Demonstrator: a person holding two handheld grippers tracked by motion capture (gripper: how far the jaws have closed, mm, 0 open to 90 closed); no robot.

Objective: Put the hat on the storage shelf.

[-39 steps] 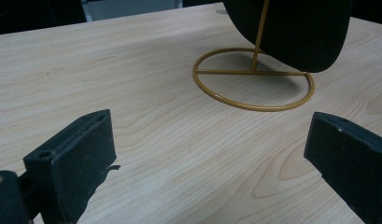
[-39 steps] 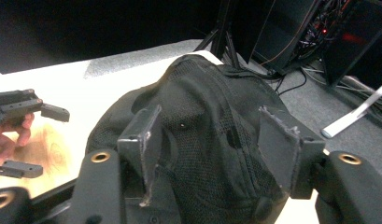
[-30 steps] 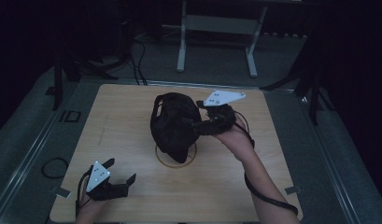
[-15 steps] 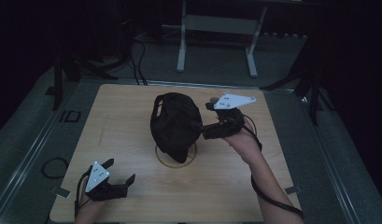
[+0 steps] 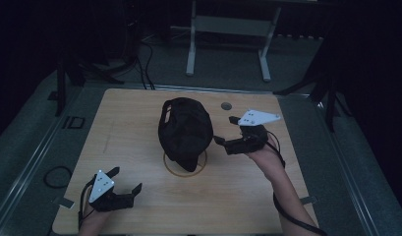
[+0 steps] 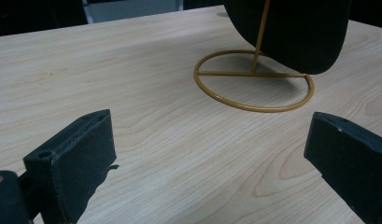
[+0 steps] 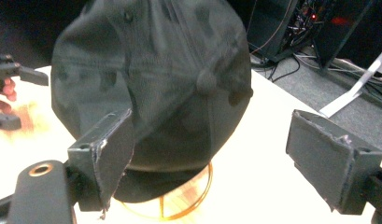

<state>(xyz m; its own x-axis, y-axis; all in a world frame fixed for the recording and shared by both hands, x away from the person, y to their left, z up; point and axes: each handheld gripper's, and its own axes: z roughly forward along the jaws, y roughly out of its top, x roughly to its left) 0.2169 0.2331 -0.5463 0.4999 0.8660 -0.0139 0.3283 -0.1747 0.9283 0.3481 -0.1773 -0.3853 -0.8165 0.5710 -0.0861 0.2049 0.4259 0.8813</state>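
A black cap [image 5: 185, 130] hangs on a gold wire stand [image 5: 203, 160] in the middle of the wooden table [image 5: 267, 196]. My right gripper [image 5: 225, 130] is just right of the cap and a little apart from it. Its jaws have just been opening and stand open, pointing at the cap with nothing between the pads. In the right gripper view the cap [image 7: 156, 79] looms close beyond that gripper [image 7: 214, 154], above the stand [image 7: 198, 200]. My left gripper [image 5: 126, 179] rests open near the front left corner. Its own view shows the stand's ring [image 6: 226, 73] and the cap's lower edge [image 6: 291, 32].
A small round hole [image 5: 226, 105] sits in the table's far edge, right of the cap. Beyond the table are a white metal frame [image 5: 228, 29] and cables on a dark floor. A cable loop [image 5: 56, 176] lies off the table's left side.
My right gripper has drawn back from the cap's side to the right and slightly down, jaws wider. The cap stays on the stand. The left gripper has not moved.
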